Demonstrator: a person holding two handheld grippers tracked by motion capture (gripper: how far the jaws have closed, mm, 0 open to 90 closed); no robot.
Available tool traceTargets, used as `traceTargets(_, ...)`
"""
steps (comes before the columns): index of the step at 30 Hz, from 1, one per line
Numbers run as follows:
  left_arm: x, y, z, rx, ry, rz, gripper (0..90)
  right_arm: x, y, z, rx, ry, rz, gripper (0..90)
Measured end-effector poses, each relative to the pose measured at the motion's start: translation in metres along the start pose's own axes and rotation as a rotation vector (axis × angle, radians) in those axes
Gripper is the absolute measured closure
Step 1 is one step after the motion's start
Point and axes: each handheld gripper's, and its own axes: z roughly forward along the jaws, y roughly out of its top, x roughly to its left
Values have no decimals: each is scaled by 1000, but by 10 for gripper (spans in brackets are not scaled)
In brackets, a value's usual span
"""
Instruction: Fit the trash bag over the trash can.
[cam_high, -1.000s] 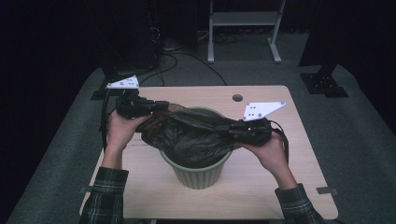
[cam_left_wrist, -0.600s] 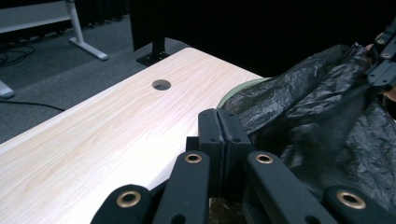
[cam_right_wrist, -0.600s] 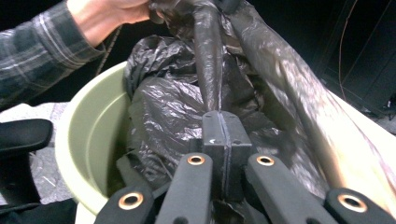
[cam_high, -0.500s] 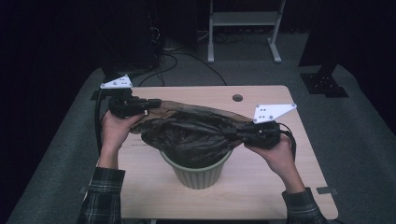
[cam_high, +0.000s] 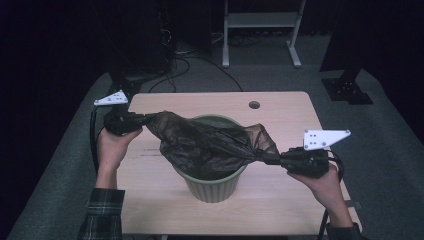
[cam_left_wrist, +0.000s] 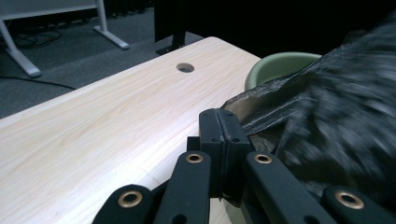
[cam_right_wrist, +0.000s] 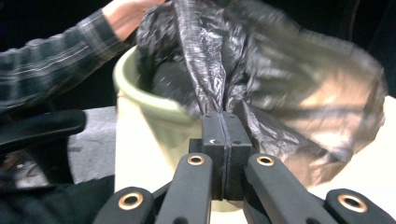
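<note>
Two opposite edges of the black bin bag (cam_high: 210, 145) are now drawn apart across the green bin (cam_high: 214, 184), where one second earlier the film lay bunched in a compact mound directly on top of the bin between two grippers held close together. The bag now spans the bin's mouth as a stretched sheet, with its slack middle sagging down inside the rim; its left edge reaches past the bin's left side and its right edge past the bin's right side.

The left gripper (cam_high: 146, 119) has moved outward, to the left of the bin and beyond the rim. Its fingers (cam_left_wrist: 219, 135) are clenched on a fold of the bag's edge, pads pressed flat together with film trapped between them. The right gripper (cam_high: 270, 160) has moved outward and toward the person, to the right of the bin. Its fingers (cam_right_wrist: 223, 140) are likewise clenched on a gathered twist of film, just beside the bin's rim (cam_right_wrist: 140, 100).

Judgement: the bag's mouth is being opened for lining the bin. The opening does not yet encircle the rim; the edges remain above and outside it. The next step calls for lowering each edge over the rim's outer face.

The bin stands upright near the middle of the tabletop (cam_high: 280, 107), with a cable hole (cam_high: 254, 105) behind it.
</note>
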Motion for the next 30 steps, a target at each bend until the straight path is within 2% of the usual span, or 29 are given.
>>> traceTargets(2,1,-4,-2,-1,0,-5,900,4,-7,-1,20,15,2,895)
traceTargets(4,1,-5,-2,0,-2,-2,900,7,-13,-2,45,-3,0,838)
traceTargets(7,-2,-4,0,-6,-11,11,900,8,-7,-9,-1,-22,-8,750)
traceTargets(11,-4,-1,3,-6,-18,20,900,7,18,-16,-66,-53,-44,668)
traceTargets(13,-5,0,4,-10,-20,20,900,2,31,-15,-88,-74,-64,651)
traceTargets(16,-6,1,5,-8,-23,23,900,-11,46,-8,-115,-109,-56,622)
traceTargets(18,-6,1,5,-8,-24,25,900,-22,53,1,-105,-129,-51,605)
traceTargets(21,-5,1,6,-7,-26,24,900,-40,57,22,-51,-174,-34,583)
traceTargets(23,-5,1,7,-9,-29,25,900,-51,56,36,-20,-167,-17,614)
traceTargets(27,-5,1,10,-8,-35,33,900,-62,52,57,45,-137,-14,829)
traceTargets(29,-5,1,13,-7,-35,38,900,-66,51,62,46,-137,-6,895)
traceTargets(30,-4,1,15,-6,-34,36,900,-67,50,63,43,-143,-1,896)
